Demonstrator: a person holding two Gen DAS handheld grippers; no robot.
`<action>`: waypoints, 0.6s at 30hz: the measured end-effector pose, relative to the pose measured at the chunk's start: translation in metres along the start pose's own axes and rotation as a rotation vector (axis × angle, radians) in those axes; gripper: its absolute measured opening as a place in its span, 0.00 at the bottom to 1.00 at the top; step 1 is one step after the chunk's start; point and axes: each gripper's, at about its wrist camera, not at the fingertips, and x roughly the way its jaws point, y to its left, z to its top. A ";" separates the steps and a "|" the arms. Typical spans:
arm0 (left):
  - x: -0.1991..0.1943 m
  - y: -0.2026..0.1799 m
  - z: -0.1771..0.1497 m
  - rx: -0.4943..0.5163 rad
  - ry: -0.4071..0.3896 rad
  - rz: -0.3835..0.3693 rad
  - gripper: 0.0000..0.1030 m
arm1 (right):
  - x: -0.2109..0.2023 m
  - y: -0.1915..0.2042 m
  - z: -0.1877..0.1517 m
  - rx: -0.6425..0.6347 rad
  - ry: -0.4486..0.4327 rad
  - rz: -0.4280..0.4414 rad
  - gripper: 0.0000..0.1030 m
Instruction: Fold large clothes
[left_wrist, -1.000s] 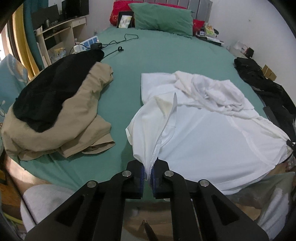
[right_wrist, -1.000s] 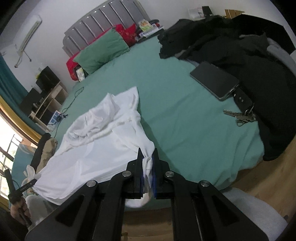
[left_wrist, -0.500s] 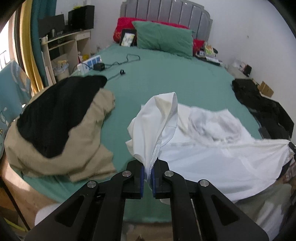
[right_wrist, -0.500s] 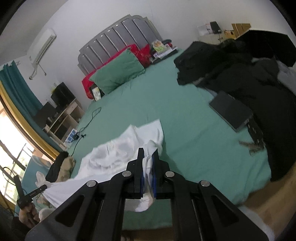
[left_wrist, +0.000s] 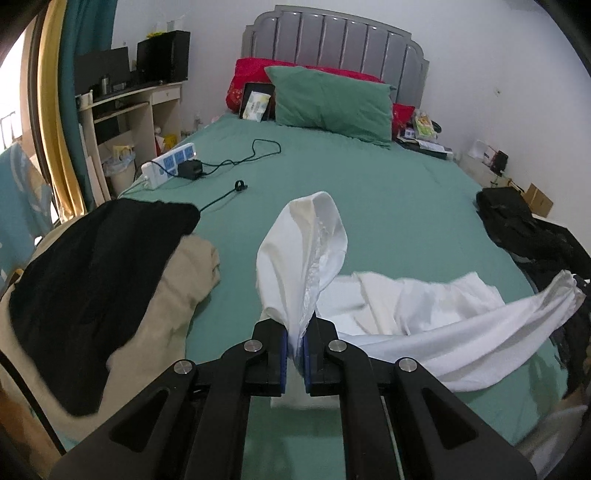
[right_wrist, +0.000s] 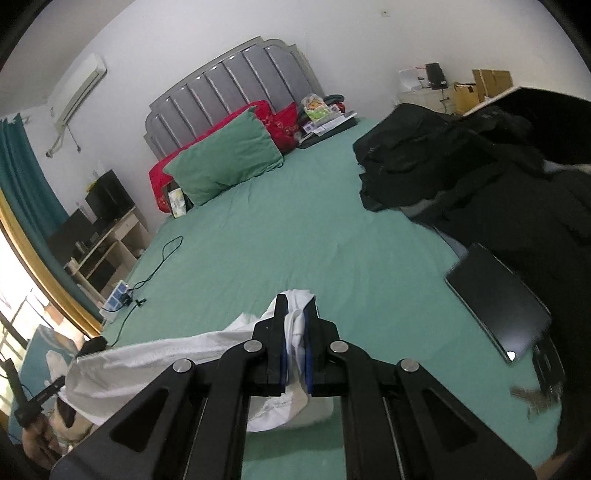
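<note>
Left gripper (left_wrist: 294, 360): I've clamped the shirt (left_wrist: 424, 332) edge, cloth billowing just ahead.
Right gripper (right_wrist: 295, 354): I'm pinching its other end (right_wrist: 295, 332).

Bedroom was pretty lived-in. White walls (left_wrist: 498, 55), a grey padded headboard (left_wrist: 332, 40) top centre of the left wrist view, and a big bed with a green sheet (left_wrist: 369, 192) filling the middle. A green pillow (left_wrist: 332, 105) leaned on red pillows (left_wrist: 251, 77) just under the headboard. Upper left there was a pale desk (left_wrist: 140, 110) with dark monitors on top, next to teal and gold curtains (left_wrist: 66, 92). In the right wrist view, an air conditioner (right_wrist: 79, 86) hung upper left, daylight blew out the window (right_wrist: 14, 284) at far left, and cardboard boxes (right_wrist: 484, 88) sat upper right.
</note>
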 end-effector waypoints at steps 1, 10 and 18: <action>0.008 -0.001 0.003 -0.003 -0.005 0.004 0.07 | 0.009 0.003 0.004 -0.017 -0.002 -0.012 0.07; 0.094 -0.012 0.031 0.072 0.006 0.053 0.07 | 0.088 0.004 0.025 -0.086 0.039 -0.057 0.07; 0.170 0.003 0.041 0.012 0.073 0.089 0.11 | 0.163 0.004 0.023 -0.125 0.119 -0.110 0.07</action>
